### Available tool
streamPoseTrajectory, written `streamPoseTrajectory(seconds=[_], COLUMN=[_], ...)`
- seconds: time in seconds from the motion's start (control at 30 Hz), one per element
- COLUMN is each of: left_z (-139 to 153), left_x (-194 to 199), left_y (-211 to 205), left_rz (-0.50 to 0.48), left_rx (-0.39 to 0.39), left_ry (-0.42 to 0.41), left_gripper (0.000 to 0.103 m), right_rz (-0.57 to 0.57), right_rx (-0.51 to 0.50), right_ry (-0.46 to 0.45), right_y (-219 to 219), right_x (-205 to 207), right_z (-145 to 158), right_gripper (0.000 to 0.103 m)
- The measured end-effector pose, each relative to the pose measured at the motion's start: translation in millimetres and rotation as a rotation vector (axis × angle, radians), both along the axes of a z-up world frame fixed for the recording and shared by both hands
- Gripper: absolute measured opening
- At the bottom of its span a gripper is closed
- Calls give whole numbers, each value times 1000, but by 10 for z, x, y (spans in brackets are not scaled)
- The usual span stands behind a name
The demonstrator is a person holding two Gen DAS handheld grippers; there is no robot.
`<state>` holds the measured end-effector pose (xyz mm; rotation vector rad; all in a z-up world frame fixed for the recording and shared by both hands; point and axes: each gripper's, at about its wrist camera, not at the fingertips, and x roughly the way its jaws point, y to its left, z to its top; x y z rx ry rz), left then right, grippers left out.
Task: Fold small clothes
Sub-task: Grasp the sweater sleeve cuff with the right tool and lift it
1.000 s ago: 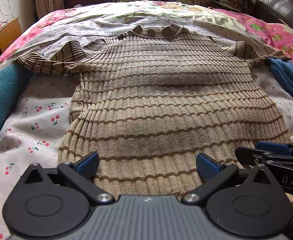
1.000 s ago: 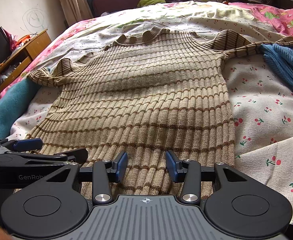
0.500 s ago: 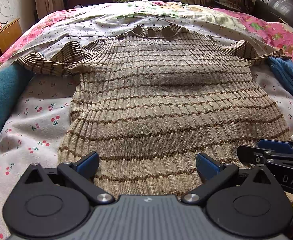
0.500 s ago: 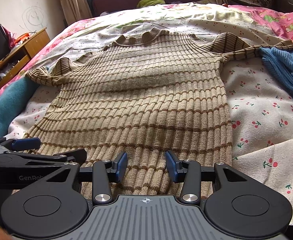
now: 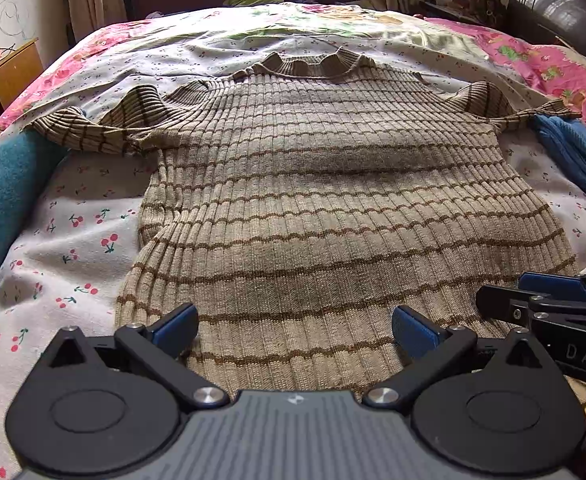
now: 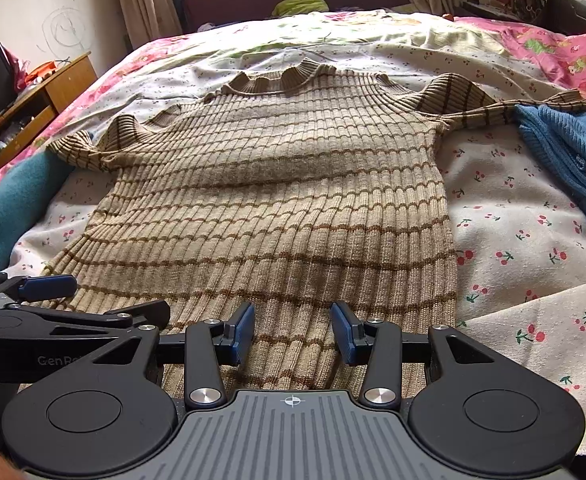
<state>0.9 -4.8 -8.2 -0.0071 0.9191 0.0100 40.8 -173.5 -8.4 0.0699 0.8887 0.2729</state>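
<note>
A beige ribbed sweater (image 5: pixel 293 208) (image 6: pixel 277 200) with thin brown stripes lies flat on the bed, collar at the far end, both short sleeves spread sideways. My left gripper (image 5: pixel 295 326) hovers over the hem's left half, its blue pads wide apart with only flat knit beneath. My right gripper (image 6: pixel 292 330) stands open over the hem's right half, nothing pinched between its fingers. Each gripper shows at the edge of the other's view: the right gripper (image 5: pixel 549 300) at the right of the left wrist view, the left gripper (image 6: pixel 45 300) at the left of the right wrist view.
The bed sheet (image 6: pixel 513 208) is white with cherry print. A blue knit garment (image 6: pixel 573 152) (image 5: pixel 573 160) lies at the right, touching the sweater's sleeve tip. A teal cloth (image 5: pixel 1 188) (image 6: pixel 9 208) lies at the left edge. A wooden cabinet (image 6: pixel 45 100) stands beyond the bed's left side.
</note>
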Motion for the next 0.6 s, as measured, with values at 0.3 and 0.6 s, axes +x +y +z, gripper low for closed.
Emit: streamPoseTrajectory(seconds=[0.3, 0.6], left_z=[297, 626], left_x=[86, 661], left_y=[-127, -534], left_rz=[-79, -176], left_rx=[9, 6], left_ry=[-64, -133], left_gripper=[103, 103], right_rz=[-24, -191], right_rx=[40, 101], right_ry=[-58, -109], right_y=[-189, -951], right_x=[119, 707], right_z=[257, 450], right_gripper=[42, 42])
